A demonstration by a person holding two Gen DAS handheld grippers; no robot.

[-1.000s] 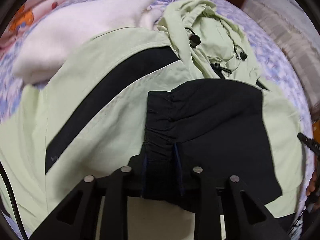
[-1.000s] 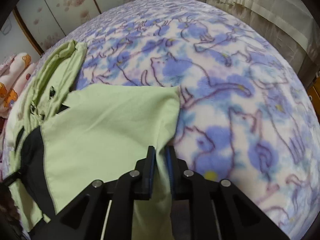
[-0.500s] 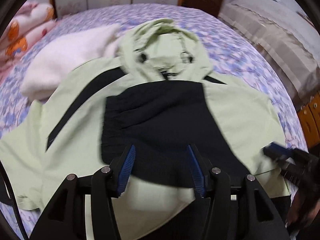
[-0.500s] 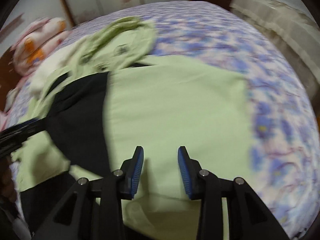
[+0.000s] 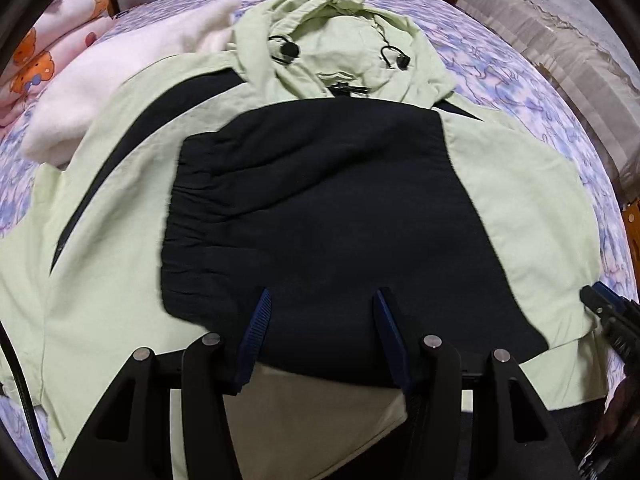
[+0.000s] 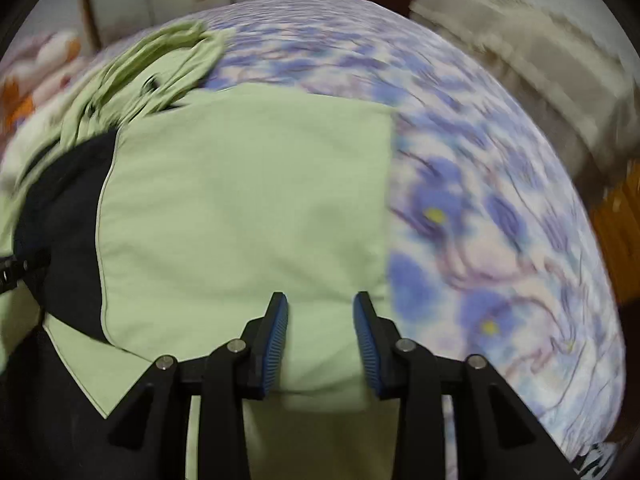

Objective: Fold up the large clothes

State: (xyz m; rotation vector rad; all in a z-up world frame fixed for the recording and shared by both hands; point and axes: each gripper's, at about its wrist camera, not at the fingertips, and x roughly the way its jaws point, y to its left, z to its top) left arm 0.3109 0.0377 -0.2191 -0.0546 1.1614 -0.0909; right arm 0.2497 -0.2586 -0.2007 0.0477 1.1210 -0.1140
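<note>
Directly ahead of my left claw (image 5: pixel 320 336) the jacket (image 5: pixel 120 280) is lying lengthwise toward the hood (image 5: pixel 340 44) at upper centre, while both my claws, the right claw (image 6: pixel 321 338) included, are hanging open and empty over its near hem.

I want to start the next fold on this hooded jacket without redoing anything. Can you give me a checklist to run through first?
1. Left tool free of fabric: ok, open over the black sleeve.
2. Right tool free of fabric: ok, open above the green panel.
3. Black sleeve lying folded across the jacket's body: ok.
4. Green panel's right edge straight: ok.
5. Hood flattened: not ok, bunched, cords loose.
6. White fleece clear of the jacket: not ok, it meets the jacket's shoulder.
</note>
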